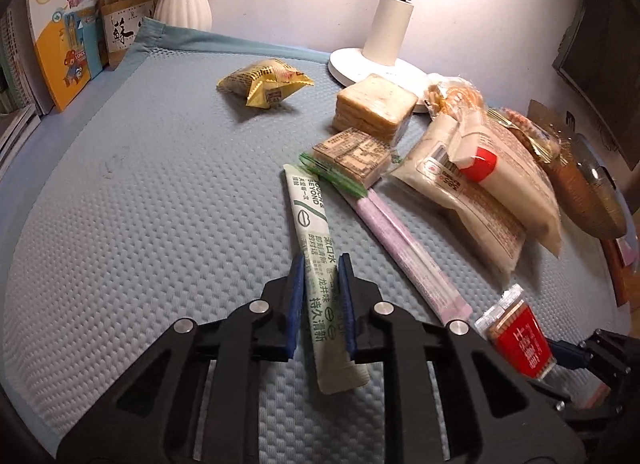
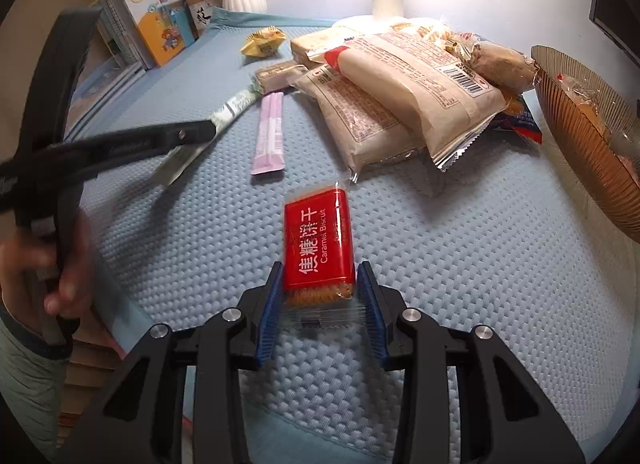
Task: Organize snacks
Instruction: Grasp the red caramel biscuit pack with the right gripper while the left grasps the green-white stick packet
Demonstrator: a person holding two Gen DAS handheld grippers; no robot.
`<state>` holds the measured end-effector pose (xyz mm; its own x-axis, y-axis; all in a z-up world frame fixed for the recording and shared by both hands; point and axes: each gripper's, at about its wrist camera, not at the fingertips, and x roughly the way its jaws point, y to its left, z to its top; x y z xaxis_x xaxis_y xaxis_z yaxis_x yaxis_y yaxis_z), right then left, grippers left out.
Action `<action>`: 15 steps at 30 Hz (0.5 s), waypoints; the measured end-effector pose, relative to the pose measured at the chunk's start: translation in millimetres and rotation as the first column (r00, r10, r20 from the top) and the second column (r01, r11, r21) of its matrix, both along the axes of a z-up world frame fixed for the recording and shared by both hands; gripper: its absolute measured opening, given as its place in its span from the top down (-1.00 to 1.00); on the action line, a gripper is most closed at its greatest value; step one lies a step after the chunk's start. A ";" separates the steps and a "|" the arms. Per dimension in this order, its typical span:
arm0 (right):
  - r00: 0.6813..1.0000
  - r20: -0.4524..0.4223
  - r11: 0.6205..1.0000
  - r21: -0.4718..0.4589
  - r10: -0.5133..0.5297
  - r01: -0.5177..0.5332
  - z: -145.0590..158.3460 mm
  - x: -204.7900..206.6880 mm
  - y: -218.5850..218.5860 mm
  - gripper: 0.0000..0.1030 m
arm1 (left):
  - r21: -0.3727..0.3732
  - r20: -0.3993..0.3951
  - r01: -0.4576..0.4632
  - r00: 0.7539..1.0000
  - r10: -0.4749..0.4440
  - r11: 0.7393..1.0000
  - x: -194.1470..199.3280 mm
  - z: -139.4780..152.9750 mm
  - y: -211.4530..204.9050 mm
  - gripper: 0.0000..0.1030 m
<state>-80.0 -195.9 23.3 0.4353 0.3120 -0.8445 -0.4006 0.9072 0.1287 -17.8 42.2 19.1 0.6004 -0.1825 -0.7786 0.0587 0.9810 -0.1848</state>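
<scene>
A green-and-white stick sachet (image 1: 310, 216) lies lengthwise on the blue mat (image 1: 140, 204). My left gripper (image 1: 320, 268) is shut on it, with its blue pads pressed against both long edges. In the right wrist view the left gripper (image 2: 208, 130) shows from the side, and the sachet (image 2: 234, 106) sticks out past it. My right gripper (image 2: 321, 270) is shut on the near end of a red caramel biscuit packet (image 2: 318, 240). The same packet (image 1: 520, 340) appears at the lower right of the left wrist view, tilted up off the mat.
A pink sachet (image 1: 404, 248), a small brown-patterned packet (image 1: 352, 154), wrapped toast (image 1: 374, 104) and beige bread bags (image 1: 480, 192) crowd the right. A yellow snack (image 1: 264, 82) lies apart. A brown glass bowl (image 2: 580, 136) holds snacks. A lamp base (image 1: 360, 64), a vase (image 1: 184, 0) and books (image 1: 68, 32) line the back.
</scene>
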 end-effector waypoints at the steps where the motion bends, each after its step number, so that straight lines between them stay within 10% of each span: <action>1: 1.000 0.000 1.000 0.014 0.004 -0.004 1.8 -2.4 -1.7 0.30 | -0.013 0.003 0.014 1.000 -0.014 1.000 -6.8 1.3 0.6 0.71; 11: 1.000 -0.028 1.000 0.002 0.013 -0.013 0.7 -3.4 -6.4 0.33 | -0.023 0.013 0.096 0.995 -0.095 0.995 -41.8 6.6 -7.1 0.89; 15: 0.999 -0.035 1.000 0.014 0.004 -0.004 -0.7 -2.3 -8.1 0.16 | 0.000 -0.030 0.094 0.995 -0.093 0.996 -35.4 -5.1 -13.1 0.63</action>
<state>-82.3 -203.9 22.6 0.4044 0.3259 -0.8545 -0.3992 0.9035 0.1557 -53.2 29.1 14.0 0.5575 -0.2354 -0.7961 0.1447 0.9718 -0.1860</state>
